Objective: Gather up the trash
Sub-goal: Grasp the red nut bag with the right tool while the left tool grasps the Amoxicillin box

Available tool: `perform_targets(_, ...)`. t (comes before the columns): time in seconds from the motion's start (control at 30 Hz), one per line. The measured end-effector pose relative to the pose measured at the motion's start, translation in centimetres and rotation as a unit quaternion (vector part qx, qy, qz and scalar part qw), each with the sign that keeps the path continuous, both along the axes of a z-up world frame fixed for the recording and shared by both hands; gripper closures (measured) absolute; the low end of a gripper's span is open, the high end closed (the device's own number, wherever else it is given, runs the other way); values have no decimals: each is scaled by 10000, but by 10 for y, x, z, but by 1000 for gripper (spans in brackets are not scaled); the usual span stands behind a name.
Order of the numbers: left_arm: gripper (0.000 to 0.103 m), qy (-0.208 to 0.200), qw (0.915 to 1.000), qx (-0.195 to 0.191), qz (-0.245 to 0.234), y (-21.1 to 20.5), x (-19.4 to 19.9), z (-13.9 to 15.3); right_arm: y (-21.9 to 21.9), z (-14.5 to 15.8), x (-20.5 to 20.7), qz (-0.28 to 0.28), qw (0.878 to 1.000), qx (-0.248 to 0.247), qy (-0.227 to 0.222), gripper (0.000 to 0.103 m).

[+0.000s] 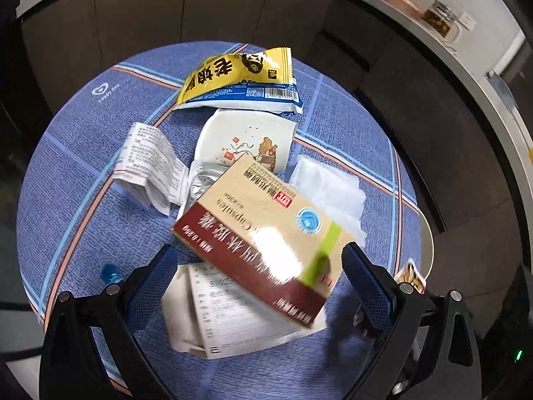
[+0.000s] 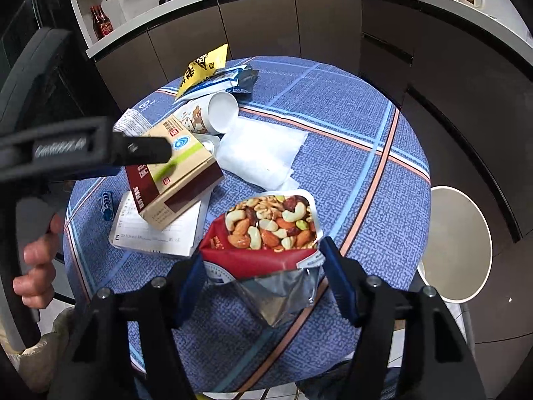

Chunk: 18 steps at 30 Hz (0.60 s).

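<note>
A tan and dark red medicine box (image 1: pixel 263 236) lies tilted on a printed paper sheet (image 1: pixel 230 320) on the round table with a blue plaid cloth (image 1: pixel 73 180). My left gripper (image 1: pixel 260 283) is open, its blue pads either side of the box without touching it; the box also shows in the right wrist view (image 2: pixel 173 180). My right gripper (image 2: pixel 263 283) is open around an opened red mixed-nuts bag (image 2: pixel 266 233). A yellow snack wrapper (image 1: pixel 240 73), a tipped paper cup (image 1: pixel 240 143), a folded leaflet (image 1: pixel 150 163) and a white tissue (image 1: pixel 329 193) lie further back.
A small blue wrapper (image 2: pixel 106 206) lies at the table's left edge. A round white stool (image 2: pixel 456 246) stands to the right of the table. Dark kitchen cabinets (image 2: pixel 266 23) and a white counter with bottles and jars run behind it.
</note>
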State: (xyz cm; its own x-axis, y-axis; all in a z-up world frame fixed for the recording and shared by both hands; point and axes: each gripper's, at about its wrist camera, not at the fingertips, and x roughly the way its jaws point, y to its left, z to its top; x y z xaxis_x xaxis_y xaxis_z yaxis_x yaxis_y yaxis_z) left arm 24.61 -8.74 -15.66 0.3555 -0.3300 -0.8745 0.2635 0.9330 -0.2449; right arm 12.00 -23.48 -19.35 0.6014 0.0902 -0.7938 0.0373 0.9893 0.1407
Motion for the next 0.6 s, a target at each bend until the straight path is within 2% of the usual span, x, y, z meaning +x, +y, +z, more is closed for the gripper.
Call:
perform_targets(0.17, 8, 131, 9999, 38, -9, -16, 16, -2, 1, 4, -3, 24, 10000, 3, -56, 35)
perform_targets(0.23, 8, 243, 9995, 126, 152, -21, 24, -2, 0, 4, -4, 22, 10000, 13, -64, 35)
perform_targets(0.33, 8, 409, 9979, 427, 268, -31, 32, -4, -2, 5, -5, -10, 10000, 50, -78, 35)
perform_targets(0.47, 8, 495, 9929, 1083, 58, -52, 35, -14, -4, 7, -5, -18, 9999, 72, -114, 35)
perform_targets(0.57, 9, 679, 9914, 1115, -50, -56, 37, -24, -5, 8, -7, -10, 9999, 57, -131, 35)
perform_targets(0.6, 15, 679, 9917, 1090, -32, -54, 36, -25, -5, 8, -7, -2, 9999, 51, -126, 35)
